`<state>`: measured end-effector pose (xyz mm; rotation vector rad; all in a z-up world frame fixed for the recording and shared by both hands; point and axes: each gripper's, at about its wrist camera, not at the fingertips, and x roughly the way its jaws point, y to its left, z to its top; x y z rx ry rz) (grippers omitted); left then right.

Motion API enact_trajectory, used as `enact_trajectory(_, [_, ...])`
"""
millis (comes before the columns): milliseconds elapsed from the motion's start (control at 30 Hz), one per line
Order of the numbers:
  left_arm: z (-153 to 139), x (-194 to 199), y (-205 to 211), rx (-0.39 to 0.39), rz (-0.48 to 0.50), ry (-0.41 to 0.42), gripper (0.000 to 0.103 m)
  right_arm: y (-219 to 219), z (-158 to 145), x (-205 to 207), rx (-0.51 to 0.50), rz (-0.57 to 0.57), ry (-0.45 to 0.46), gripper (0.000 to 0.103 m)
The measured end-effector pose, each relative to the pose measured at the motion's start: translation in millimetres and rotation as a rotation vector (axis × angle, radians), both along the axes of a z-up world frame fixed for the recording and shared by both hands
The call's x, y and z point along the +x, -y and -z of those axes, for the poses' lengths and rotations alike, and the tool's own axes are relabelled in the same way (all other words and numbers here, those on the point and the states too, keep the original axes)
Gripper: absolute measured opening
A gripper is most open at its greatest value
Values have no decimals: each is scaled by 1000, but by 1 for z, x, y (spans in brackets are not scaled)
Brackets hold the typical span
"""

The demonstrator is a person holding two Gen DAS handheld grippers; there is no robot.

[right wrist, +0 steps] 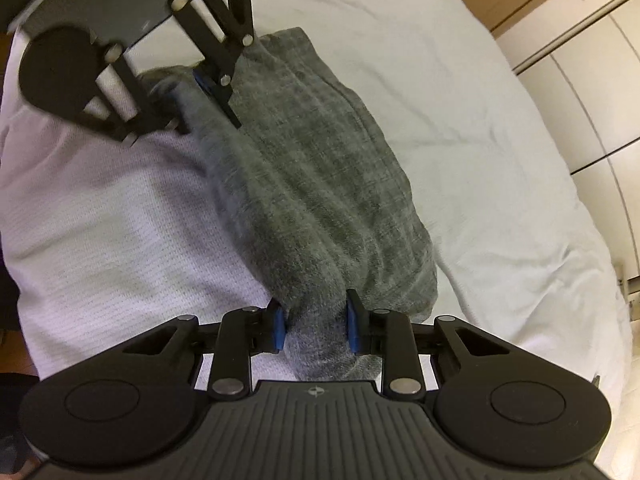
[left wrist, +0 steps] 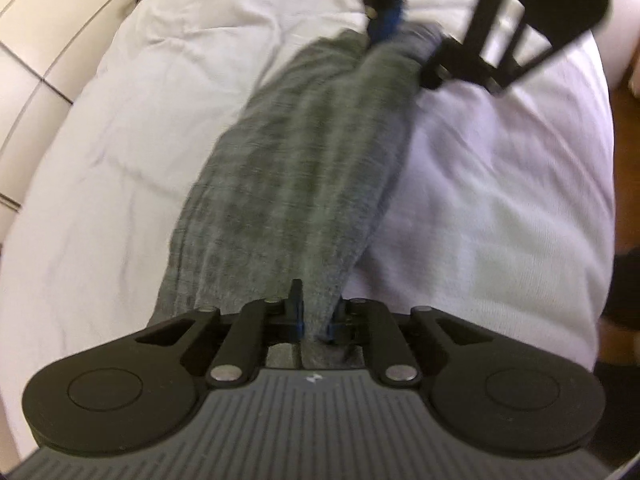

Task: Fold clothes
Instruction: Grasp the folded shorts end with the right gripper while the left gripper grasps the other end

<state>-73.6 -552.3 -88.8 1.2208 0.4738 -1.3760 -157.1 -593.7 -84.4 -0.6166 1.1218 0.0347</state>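
My left tool (left wrist: 316,320) is clamped narrow on one end of the grey garment (left wrist: 292,184), and my right tool (right wrist: 316,326) holds the opposite end, its blue pads (right wrist: 277,330) set a little wider around a thicker bunch of cloth. The garment hangs stretched between the two tools above the bed (left wrist: 120,120), roughly over the seam where a white knit cloth (right wrist: 120,232) lies on the plain sheet; whether its underside touches the bed I cannot tell. Judged state: the fold is in progress, garment gathered lengthwise and not yet laid flat. Risks noted. First, each grip takes a bunched wad, not a clean edge, so layers could slip out unevenly and the fold would come down crooked. Second, the cloth sags along its middle; lowering it in that state would trap creases beneath. Third, the white knit cloth lies directly under one side of the garment and could be dragged or caught if I set down too close to it. Fourth, both views are motion-blurred, so a fast swing could throw the loose side over.
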Motion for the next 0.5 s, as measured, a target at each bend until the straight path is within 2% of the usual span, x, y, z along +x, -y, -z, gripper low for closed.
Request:
enact_trajectory(167, [-25,15,9,18,-21,-63,8,2,-15,1,20,9,-9,25])
enact_trajectory(500, [-71,28,15,0,-25,-64,8,7,-48,8,17,32,8,24])
